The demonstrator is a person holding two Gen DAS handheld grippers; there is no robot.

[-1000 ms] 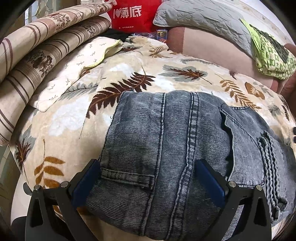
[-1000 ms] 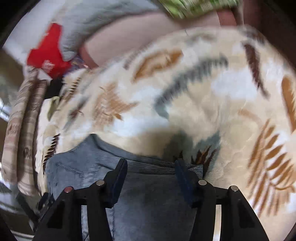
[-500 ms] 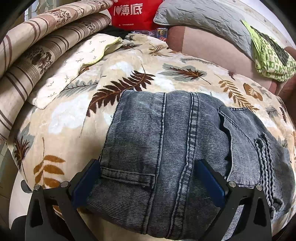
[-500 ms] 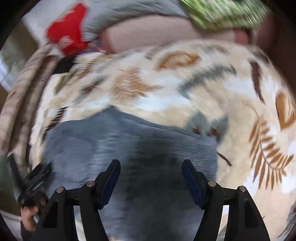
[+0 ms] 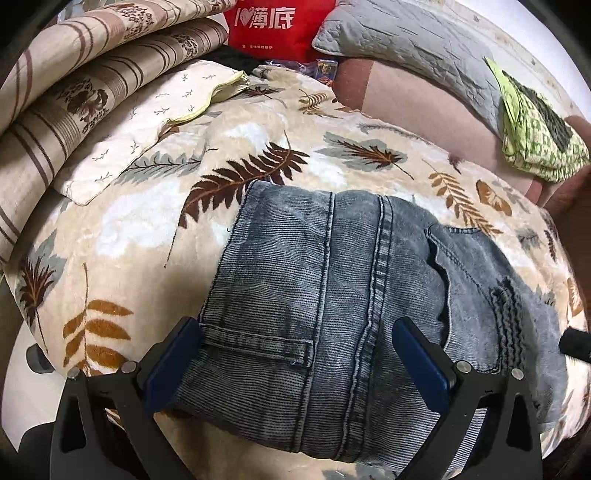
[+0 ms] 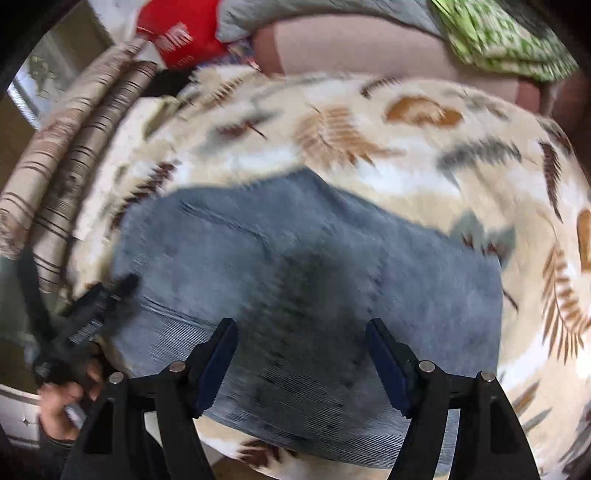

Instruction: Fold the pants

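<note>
The grey-blue denim pants (image 5: 332,295) lie folded into a compact rectangle on the leaf-print blanket (image 5: 147,229). My left gripper (image 5: 295,354) is open, its blue pads wide apart just above the near edge of the pants, holding nothing. In the blurred right wrist view the pants (image 6: 314,277) lie below my right gripper (image 6: 301,354), which is open and empty above them. The left gripper (image 6: 85,314) shows at the left edge of that view, held by a hand.
Striped rolled bedding (image 5: 55,110) lies at the left, a cream pillow (image 5: 147,122) beside it. A red bag (image 5: 273,26), grey quilt (image 5: 406,40) and green patterned cloth (image 5: 535,129) lie at the back on a pink surface (image 5: 406,99).
My right gripper has opened wider and pulled back and up from the pants, so more of them shows. My left gripper has drawn back slightly and stays open.
</note>
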